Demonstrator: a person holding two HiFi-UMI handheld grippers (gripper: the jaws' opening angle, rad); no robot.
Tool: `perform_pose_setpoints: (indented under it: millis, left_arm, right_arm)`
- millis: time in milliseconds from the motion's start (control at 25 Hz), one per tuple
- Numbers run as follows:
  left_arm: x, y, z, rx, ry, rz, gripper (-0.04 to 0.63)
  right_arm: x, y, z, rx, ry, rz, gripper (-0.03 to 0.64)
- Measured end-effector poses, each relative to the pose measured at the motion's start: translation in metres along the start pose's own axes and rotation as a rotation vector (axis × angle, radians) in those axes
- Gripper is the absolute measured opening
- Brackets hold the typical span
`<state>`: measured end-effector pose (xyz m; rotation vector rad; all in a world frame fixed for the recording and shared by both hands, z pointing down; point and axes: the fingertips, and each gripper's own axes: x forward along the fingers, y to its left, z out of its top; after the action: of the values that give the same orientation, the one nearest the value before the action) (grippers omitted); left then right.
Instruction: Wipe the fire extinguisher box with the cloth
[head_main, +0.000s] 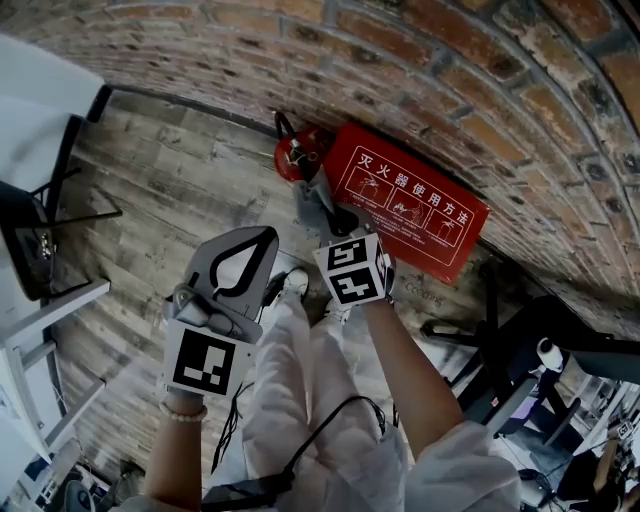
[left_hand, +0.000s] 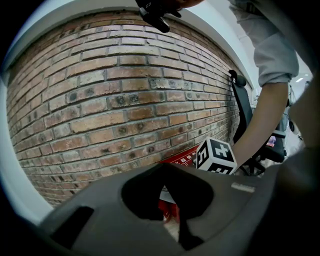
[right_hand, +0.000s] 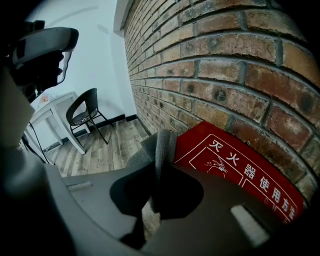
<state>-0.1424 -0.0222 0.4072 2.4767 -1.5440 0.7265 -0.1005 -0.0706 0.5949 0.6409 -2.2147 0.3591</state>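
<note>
The red fire extinguisher box (head_main: 410, 212) with white lettering leans on the floor against the brick wall. A red extinguisher (head_main: 297, 155) stands at its left end. My right gripper (head_main: 340, 225) is shut on a folded grey cloth (head_main: 320, 195), which it holds over the box's left end. In the right gripper view the cloth (right_hand: 157, 147) sticks up from the right gripper (right_hand: 159, 172), just left of the box (right_hand: 235, 165). My left gripper (head_main: 262, 240) hangs to the left, above the floor, shut with nothing in it. The left gripper (left_hand: 167, 170) looks toward the box (left_hand: 180, 156).
A black chair (head_main: 40, 230) and a white table (head_main: 50, 310) stand at the left. An office chair's black base (head_main: 500, 330) sits right of the box. The brick wall (head_main: 450, 90) runs behind. My white-trousered legs (head_main: 300, 390) and a black cable (head_main: 330, 430) are below the grippers.
</note>
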Motion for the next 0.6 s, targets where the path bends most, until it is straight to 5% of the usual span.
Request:
perform_pose_setpoints:
  millis: [600]
  left_arm:
    - [0.015, -0.021, 0.015, 0.033, -0.009, -0.050, -0.003]
  right_arm:
    - [-0.021, -0.024, -0.022, 0.030, 0.006, -0.035, 0.018]
